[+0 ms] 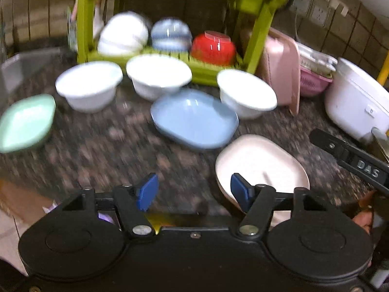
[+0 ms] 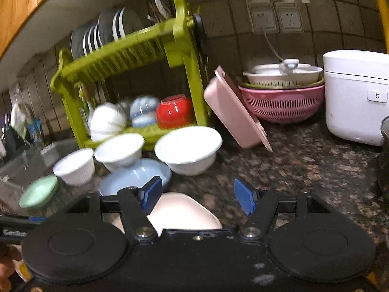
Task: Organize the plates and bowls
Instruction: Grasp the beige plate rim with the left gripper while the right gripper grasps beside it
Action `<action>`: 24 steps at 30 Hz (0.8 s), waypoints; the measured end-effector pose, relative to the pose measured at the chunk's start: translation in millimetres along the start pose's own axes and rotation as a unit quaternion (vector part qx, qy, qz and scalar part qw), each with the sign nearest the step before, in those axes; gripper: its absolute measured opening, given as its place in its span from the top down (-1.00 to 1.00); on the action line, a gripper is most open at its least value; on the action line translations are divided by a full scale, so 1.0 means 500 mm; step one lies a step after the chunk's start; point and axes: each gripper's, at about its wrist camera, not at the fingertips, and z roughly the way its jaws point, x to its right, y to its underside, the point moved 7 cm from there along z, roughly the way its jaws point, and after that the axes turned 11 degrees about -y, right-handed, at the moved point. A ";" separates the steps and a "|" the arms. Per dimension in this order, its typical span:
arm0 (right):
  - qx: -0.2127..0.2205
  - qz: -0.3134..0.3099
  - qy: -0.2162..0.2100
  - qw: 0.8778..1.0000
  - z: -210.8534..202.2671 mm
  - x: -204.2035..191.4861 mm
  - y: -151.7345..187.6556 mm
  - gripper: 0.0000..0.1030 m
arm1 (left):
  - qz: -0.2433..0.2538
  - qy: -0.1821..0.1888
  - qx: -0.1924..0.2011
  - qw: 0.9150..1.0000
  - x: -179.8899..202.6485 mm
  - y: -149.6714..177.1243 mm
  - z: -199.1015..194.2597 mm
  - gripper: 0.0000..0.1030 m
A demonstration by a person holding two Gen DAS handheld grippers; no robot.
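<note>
While both my grippers hang spread and empty, left gripper (image 1: 194, 189) and right gripper (image 2: 198, 194), I count three white bowls (image 1: 158, 75) and three plates on the granite counter (image 1: 97, 133): blue plate (image 1: 194, 119), pink plate (image 1: 260, 163), green plate (image 1: 26, 121). Three more bowls sit upturned in the green rack (image 1: 257, 36).

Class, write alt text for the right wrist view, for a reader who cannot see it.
An open hand-held gripper hovers over a pale pink plate on a speckled counter. Beyond lie a blue plate, a green dish and three white bowls, before a green dish rack.
</note>
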 end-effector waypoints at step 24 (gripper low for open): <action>-0.076 -0.001 -0.035 0.996 0.092 0.023 0.034 0.05 | 0.001 0.042 -0.038 0.998 0.082 0.052 0.001 -0.25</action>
